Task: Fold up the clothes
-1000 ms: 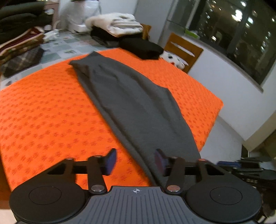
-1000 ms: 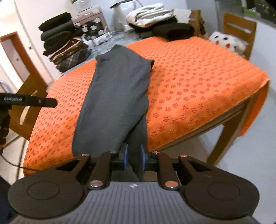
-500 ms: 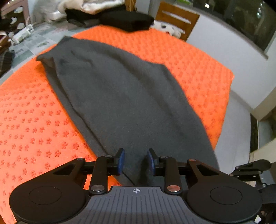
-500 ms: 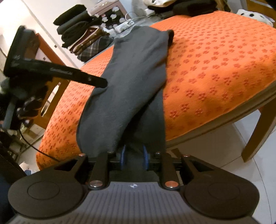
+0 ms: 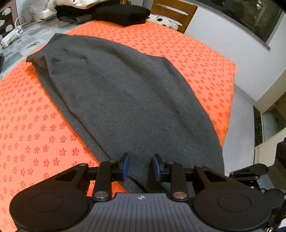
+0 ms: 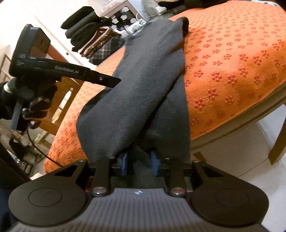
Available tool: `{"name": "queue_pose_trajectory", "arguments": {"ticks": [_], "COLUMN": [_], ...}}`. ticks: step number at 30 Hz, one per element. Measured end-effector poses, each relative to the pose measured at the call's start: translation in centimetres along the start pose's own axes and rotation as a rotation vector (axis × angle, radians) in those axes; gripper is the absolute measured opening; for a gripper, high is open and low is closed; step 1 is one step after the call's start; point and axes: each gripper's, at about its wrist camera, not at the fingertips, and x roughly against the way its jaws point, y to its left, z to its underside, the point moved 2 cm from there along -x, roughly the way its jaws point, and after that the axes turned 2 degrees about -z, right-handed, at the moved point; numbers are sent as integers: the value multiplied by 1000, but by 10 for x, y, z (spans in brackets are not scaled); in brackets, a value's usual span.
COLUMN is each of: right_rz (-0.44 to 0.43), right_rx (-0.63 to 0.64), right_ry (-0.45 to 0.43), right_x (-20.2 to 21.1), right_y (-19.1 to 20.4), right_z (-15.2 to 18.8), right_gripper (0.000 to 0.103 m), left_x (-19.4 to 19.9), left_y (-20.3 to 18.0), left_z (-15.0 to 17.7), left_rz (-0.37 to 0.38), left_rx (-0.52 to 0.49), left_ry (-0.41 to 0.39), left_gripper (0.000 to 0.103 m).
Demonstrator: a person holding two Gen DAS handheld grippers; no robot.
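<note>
On the orange flowered tablecloth [image 5: 187, 58] lay the long dark grey garment [image 5: 125, 100], most likely trousers, stretched from the far side of the table to the near edge. Its near end hung over the edge toward the floor. It looked folded once along its length, with one half lying on top of the other, so the first fold seemed done. The top half sat a bit crooked across the bottom half near the edge, as the right wrist view showed. The left gripper [image 5: 140, 166] was low over the near end of the cloth. Its blue pads stood apart with cloth between them, and it was not squeezing anything. The right gripper [image 6: 139, 163] was at the hanging end. Its jaws were closing, with dark cloth between the blue pads, but the pads did not seem to be pressing it yet. A gloved hand [image 6: 34, 107] held the left tool out to the side in that view. Folded clothes [image 5: 123, 14] sat stacked at the far end of the table. Left to do, I think: grab the near end, bring it over to the far end, and make the bundle small.
</note>
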Motion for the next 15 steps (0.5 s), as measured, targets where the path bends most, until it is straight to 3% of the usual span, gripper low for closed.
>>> {"name": "queue_pose_trajectory", "arguments": {"ticks": [3, 7, 15], "right_rz": [8, 114, 275], "right_rx": [-18, -40, -193], "right_ry": [12, -9, -181], "right_x": [3, 30, 109], "right_y": [6, 14, 27], "right_z": [1, 4, 13], "right_gripper": [6, 5, 5], "left_x": [1, 1, 5], "left_y": [1, 1, 2], "left_z": [-1, 0, 3], "left_rz": [7, 15, 24], "left_rx": [-2, -10, -17], "left_ry": [3, 0, -10], "left_gripper": [32, 32, 32]}}
